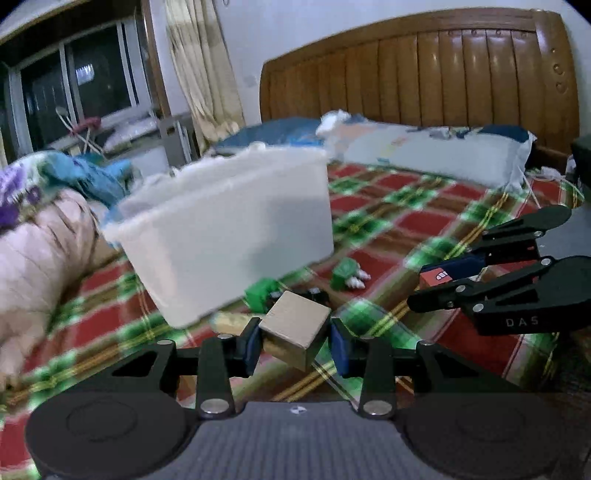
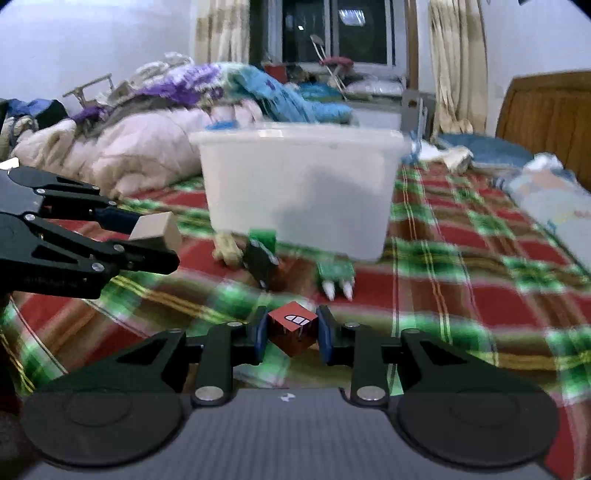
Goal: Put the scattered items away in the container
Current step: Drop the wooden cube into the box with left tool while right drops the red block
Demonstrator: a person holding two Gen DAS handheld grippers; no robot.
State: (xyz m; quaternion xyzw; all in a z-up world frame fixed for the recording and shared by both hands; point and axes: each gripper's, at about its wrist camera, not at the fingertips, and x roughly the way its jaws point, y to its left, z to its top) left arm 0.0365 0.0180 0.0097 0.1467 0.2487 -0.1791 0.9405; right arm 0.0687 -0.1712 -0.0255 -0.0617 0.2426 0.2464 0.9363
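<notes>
I'm working in a bedroom in somebody's home. The surface under me is a bed spread with a red and green plaid sheet, and a tall wooden headboard stands at its far end against a plain white wall. Pillows lie along the foot of the headboard. A heap of quilts and clothes is piled on the far left. Behind the heap I see a dark window with cream curtains hanging at its sides.
</notes>
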